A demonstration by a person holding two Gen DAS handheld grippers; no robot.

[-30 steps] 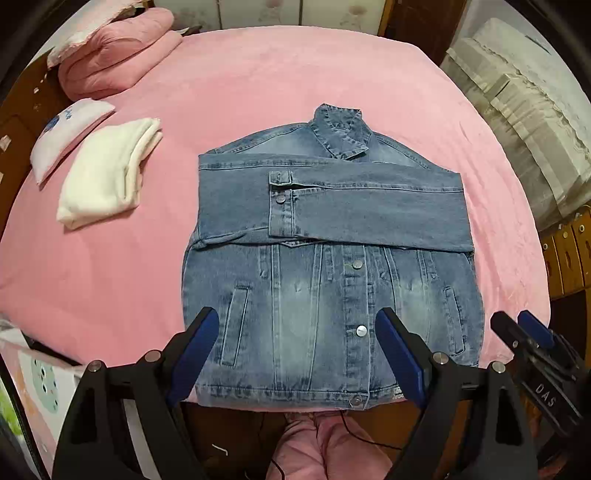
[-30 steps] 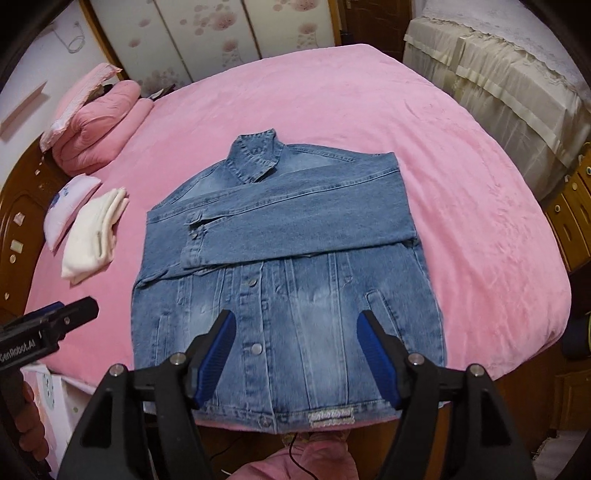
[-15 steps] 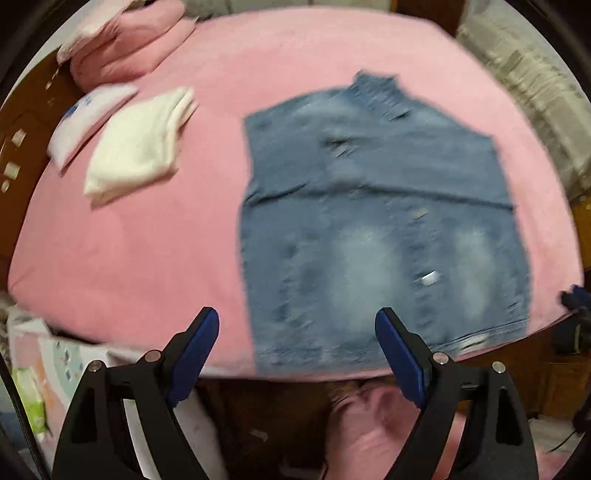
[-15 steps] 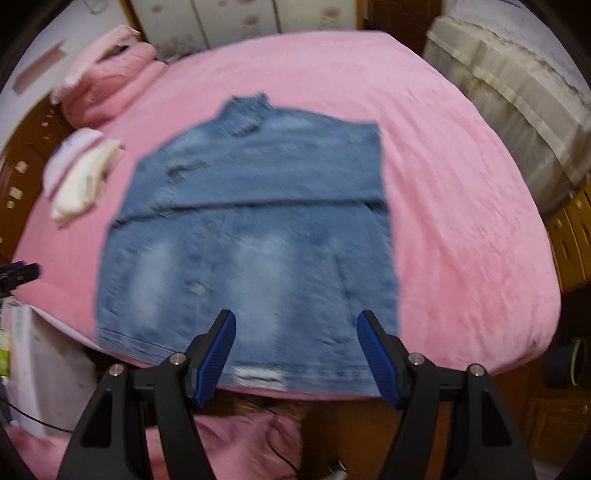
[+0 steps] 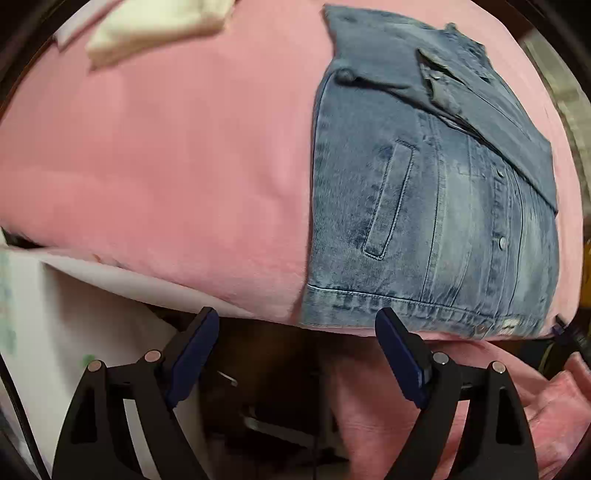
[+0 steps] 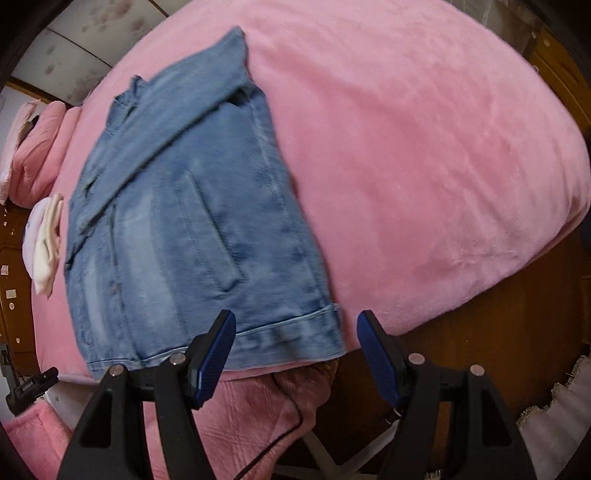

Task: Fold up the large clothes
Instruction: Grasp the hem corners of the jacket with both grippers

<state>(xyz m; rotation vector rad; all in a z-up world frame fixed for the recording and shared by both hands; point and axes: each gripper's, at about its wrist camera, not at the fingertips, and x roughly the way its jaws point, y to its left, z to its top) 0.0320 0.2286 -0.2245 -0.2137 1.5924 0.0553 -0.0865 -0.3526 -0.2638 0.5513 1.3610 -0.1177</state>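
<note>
Left wrist view: my left gripper [image 5: 293, 360] is wide open with nothing between the pads, pointing down past the bed edge. Denim jacket [image 5: 424, 192] lies flat on the pink bed [image 5: 166, 166], ahead and to the right of this gripper, sleeves already folded across the chest. Its hem corner [image 5: 314, 306] sits just ahead of the right-hand fingertip, not touching. Cream folded garment [image 5: 155, 26] is far ahead to the left, well clear. Right wrist view: my right gripper [image 6: 297, 354] is also open and empty; it looks somewhat narrower than the left. Jacket hem [image 6: 288, 332] runs just ahead of the left fingertip, and the hem's other corner [image 6: 332, 325] falls roughly between the two pads but beyond them. I can't see any contact. Both views are a bit blurred, so fine edges are soft. My read: sleeve folds are done and I'm on the approach to grab the two bottom hem corners for the bottom-to-collar fold. Next move needs each gripper shifted inward so a corner sits fully between the pads. Then close on all denim layers without pinching the bedspread, and lift both sides evenly.
</note>
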